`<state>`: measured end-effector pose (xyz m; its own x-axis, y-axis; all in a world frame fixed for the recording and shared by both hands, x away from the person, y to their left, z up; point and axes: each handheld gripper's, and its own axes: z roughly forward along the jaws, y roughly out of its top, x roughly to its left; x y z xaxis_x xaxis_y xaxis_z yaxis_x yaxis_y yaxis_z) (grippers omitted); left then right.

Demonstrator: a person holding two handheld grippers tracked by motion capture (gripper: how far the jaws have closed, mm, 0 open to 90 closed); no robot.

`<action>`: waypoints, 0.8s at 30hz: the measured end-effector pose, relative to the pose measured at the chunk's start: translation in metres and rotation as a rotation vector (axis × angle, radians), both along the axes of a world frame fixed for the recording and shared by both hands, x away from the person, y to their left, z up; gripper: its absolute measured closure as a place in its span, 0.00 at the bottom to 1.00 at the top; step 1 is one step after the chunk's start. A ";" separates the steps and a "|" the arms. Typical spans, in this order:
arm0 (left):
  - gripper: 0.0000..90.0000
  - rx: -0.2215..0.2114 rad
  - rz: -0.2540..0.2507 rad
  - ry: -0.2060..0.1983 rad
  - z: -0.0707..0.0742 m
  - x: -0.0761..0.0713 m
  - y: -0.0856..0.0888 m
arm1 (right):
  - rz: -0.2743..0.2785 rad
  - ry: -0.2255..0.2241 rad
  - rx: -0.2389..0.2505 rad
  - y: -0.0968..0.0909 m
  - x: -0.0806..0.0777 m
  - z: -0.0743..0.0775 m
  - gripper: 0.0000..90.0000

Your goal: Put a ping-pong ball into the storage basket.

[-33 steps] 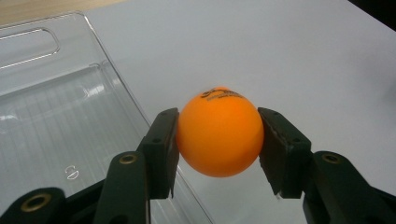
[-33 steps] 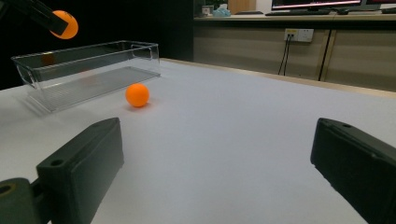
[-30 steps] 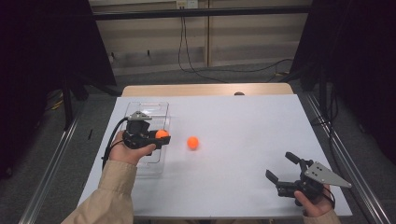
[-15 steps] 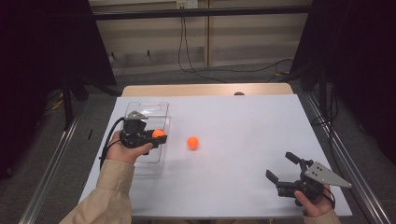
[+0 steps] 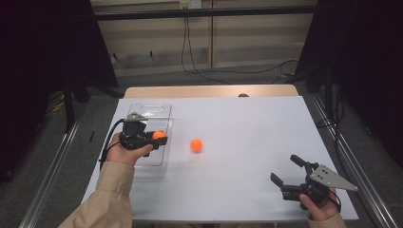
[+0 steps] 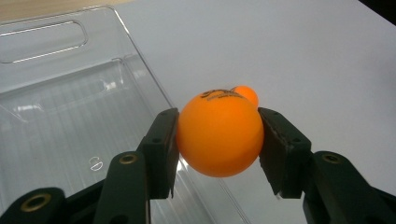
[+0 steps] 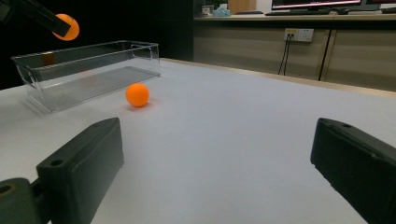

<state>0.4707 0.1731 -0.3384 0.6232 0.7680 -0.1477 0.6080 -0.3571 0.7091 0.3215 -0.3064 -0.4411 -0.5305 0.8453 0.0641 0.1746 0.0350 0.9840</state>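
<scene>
- High view: the left gripper [image 5: 151, 138] is closed on an orange ball [image 5: 158, 135] and holds it above the right-hand wall of the clear plastic tray [image 5: 164, 154]. This position suits a release into the tray.
- High view: a second orange ball [image 5: 196, 145] lies on the white desk [image 5: 247, 128], just beside the tray and apart from it. It is probably the next item to collect.
- High view: the right gripper [image 5: 288, 174] sits low at the near right corner of the desk, jaws spread wide and holding nothing. It is well apart from both balls, apparently parked clear of the work.
- Left gripper view: both pads press on opposite sides of the held ball [image 6: 219, 134] at its widest part, a secure grip. The tray floor [image 6: 65, 121] lies below and to the left; the loose ball [image 6: 246, 94] shows just behind the held one.
- Right gripper view: the jaws stand far apart with bare desk [image 7: 224, 140] between them. Beyond them, the loose ball [image 7: 137, 94] rests beside the tray [image 7: 88, 70], and the held ball [image 7: 66, 26] hangs above it.
</scene>
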 end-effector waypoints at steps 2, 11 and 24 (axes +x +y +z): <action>0.57 -0.019 0.009 -0.001 -0.001 0.000 0.000 | -0.002 0.000 -0.001 0.000 0.000 0.000 0.02; 0.57 -0.005 0.017 -0.001 -0.001 0.002 0.002 | 0.001 0.003 0.003 0.000 0.000 0.000 0.02; 0.57 0.004 0.033 -0.008 -0.003 0.006 0.006 | -0.001 0.003 0.000 0.000 0.000 0.000 0.02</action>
